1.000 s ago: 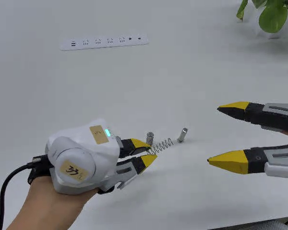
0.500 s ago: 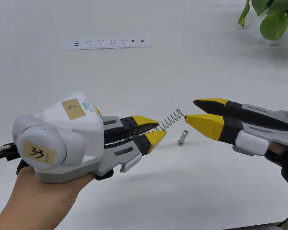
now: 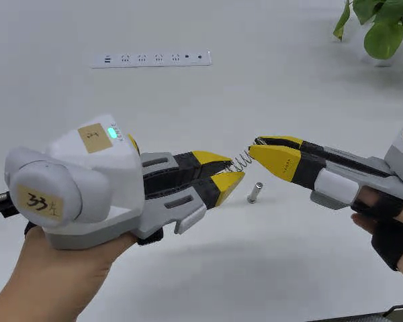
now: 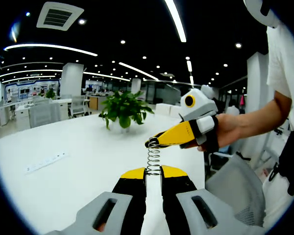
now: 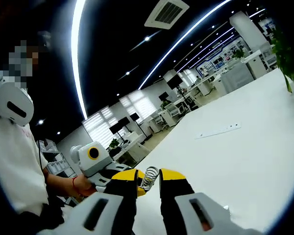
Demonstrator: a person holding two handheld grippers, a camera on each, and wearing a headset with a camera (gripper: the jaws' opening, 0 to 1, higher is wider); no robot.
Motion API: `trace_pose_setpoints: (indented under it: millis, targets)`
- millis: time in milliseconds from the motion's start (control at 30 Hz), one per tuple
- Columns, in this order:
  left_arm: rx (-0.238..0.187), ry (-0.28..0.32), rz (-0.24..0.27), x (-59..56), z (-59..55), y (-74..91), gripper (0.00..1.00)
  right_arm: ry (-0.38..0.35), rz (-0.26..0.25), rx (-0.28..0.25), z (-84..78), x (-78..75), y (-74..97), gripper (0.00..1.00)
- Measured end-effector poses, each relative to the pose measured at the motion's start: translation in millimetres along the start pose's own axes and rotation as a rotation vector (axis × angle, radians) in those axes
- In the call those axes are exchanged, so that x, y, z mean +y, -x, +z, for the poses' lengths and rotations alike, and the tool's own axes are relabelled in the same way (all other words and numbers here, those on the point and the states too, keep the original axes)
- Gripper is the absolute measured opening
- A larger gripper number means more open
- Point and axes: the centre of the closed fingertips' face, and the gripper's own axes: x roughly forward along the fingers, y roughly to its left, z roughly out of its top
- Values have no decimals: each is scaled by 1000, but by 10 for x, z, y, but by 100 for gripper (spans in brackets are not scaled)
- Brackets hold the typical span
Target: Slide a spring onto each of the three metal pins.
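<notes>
Pinching one end of the spring (image 3: 240, 161) in the left tool (image 3: 232, 169), jaws closed on the last coils with barely a gap. Pinching the other end in the right tool (image 3: 253, 145), jaws likewise drawn in on the coil. Held in the air between the two tips, clear of the bench (image 3: 188, 268), coils open and a little bowed.

Below the spring, slightly toward the right tool, one metal pin (image 3: 255, 192) on the bench; hard to tell whether upright or leaning. No spring on it yet. Far beyond the spring, a white power strip (image 3: 151, 59); beyond and off to the right-tool side, leaves of a potted plant (image 3: 379, 23).

Judging by the thin wire: very light, soft along its length, quick to bow, stretch or flick away if squeezed off-centre, and slippery too. Better to hold gently across a few coils near one end, leaving the other end and the bore free for the pin. With both ends pinched, no open mouth for threading; probably calls for letting go with one tool first.
</notes>
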Motion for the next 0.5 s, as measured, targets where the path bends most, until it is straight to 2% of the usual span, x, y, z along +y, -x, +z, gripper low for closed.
trace_pose_setpoints:
  millis: [267, 500]
  targets:
    - [2, 0, -5, -10, -11, 0, 11, 12, 2, 3, -3, 10, 5, 12]
    - [8, 0, -9, -16, -32, -5, 11, 38, -1, 17, -18, 15, 6, 12]
